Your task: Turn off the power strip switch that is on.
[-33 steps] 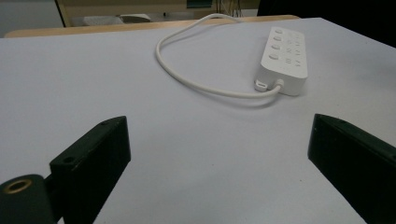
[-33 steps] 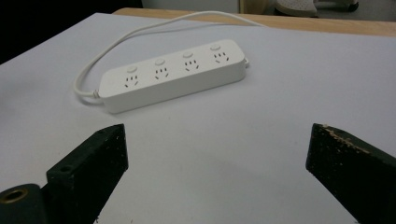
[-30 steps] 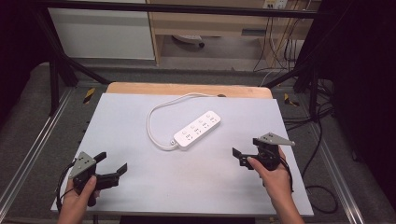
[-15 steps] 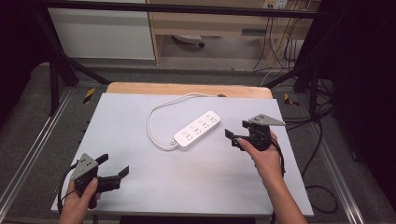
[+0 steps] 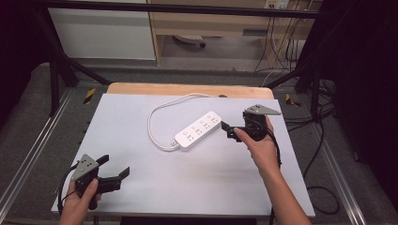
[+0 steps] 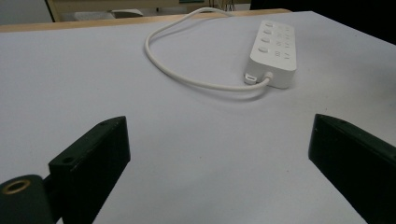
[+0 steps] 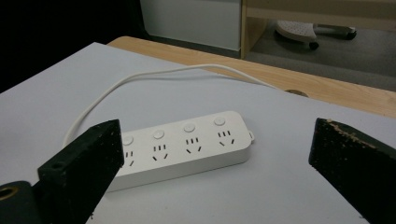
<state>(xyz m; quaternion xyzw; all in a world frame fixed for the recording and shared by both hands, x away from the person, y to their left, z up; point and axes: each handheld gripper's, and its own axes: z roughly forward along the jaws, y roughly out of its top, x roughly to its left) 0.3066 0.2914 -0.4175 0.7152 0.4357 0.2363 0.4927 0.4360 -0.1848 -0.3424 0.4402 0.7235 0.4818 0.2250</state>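
White plastic, the power strip point(image 5: 198, 131) lies flat near the middle of the pale grey table point(image 5: 197, 187), set on a slant, with four sockets and four round buttons on its top face. Its white cord point(image 5: 157, 117) leaves the nearer end, loops out to the person's left and runs back toward the wooden far edge point(image 5: 187, 89) of the table. The right gripper point(image 5: 228, 131) is held in the person's right hand point(image 5: 260, 145) just beside the strip's far end, jaws spread wide and apart from it; in the right gripper view the strip point(image 7: 182, 147) lies between and beyond the two black jaws. The left gripper point(image 5: 114, 169) sits low at the near left corner of the table, gripped by the left hand point(image 5: 80, 201), jaws likewise spread with nothing between them, well apart from the strip point(image 6: 274, 53), which shows far ahead in the left gripper view
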